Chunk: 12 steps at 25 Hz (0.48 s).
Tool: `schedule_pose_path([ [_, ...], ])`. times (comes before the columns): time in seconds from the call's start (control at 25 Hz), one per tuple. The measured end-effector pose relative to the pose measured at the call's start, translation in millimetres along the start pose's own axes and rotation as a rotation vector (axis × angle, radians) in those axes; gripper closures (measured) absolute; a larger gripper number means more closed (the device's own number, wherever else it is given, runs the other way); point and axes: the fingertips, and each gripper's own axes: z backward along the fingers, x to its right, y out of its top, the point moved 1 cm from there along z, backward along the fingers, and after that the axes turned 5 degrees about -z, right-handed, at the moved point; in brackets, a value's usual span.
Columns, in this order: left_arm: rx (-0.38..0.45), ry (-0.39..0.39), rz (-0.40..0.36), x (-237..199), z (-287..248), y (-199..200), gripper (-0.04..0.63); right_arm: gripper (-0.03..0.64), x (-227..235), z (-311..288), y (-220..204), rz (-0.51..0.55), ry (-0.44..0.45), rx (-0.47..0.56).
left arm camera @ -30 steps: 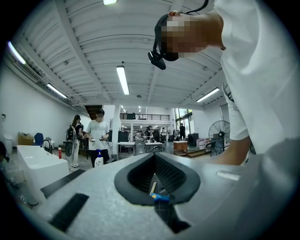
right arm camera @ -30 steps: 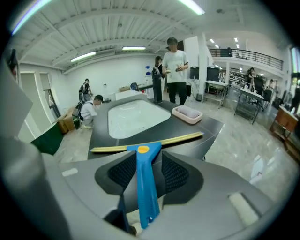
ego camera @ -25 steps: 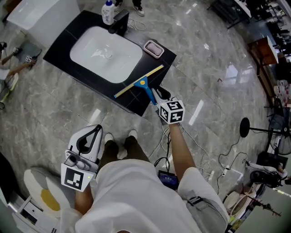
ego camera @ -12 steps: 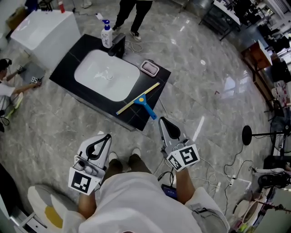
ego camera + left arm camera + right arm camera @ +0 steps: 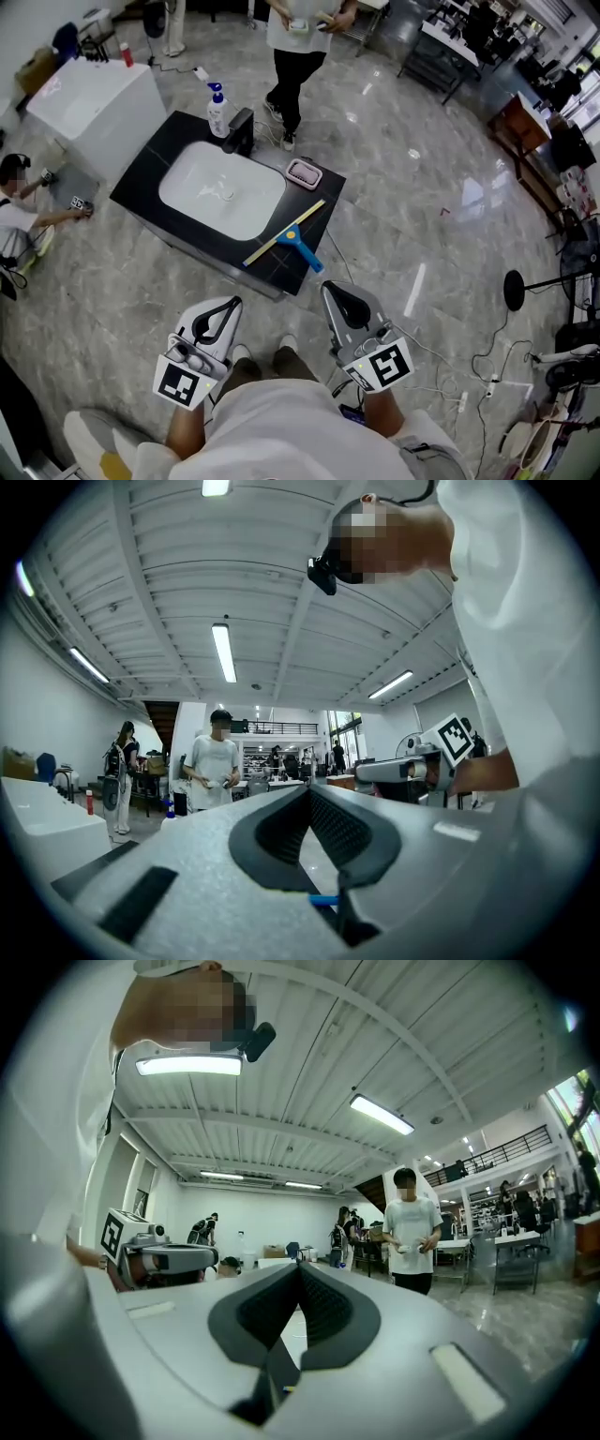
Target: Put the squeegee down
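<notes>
Yellow-bladed squeegee point(image 5: 286, 236) lies free on the black worktop point(image 5: 139, 194), its blue handle pointing toward the nearer right gripper point(image 5: 330, 289), which, like the left gripper point(image 5: 232, 304), is closed on nothing.

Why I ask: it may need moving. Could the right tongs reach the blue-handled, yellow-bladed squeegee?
Probably yes: the blue-handled, yellow-bladed squeegee lies at the black sink counter's near edge, nothing between it and the shut right tongs.
</notes>
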Motion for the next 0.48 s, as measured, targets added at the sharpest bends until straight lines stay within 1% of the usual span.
schedule_pose_path([
  [0.12,0.002,-0.003,0.001,0.3,0.5,1.7,0.592,0.609,-4.7,-2.9,1.6,-0.005,0.011,0.009],
  [0.48,-0.012,0.029,0.008,-6.0,9.9,-1.9,0.592,0.609,-9.4,-10.7,0.3,0.005,0.027,0.011],
])
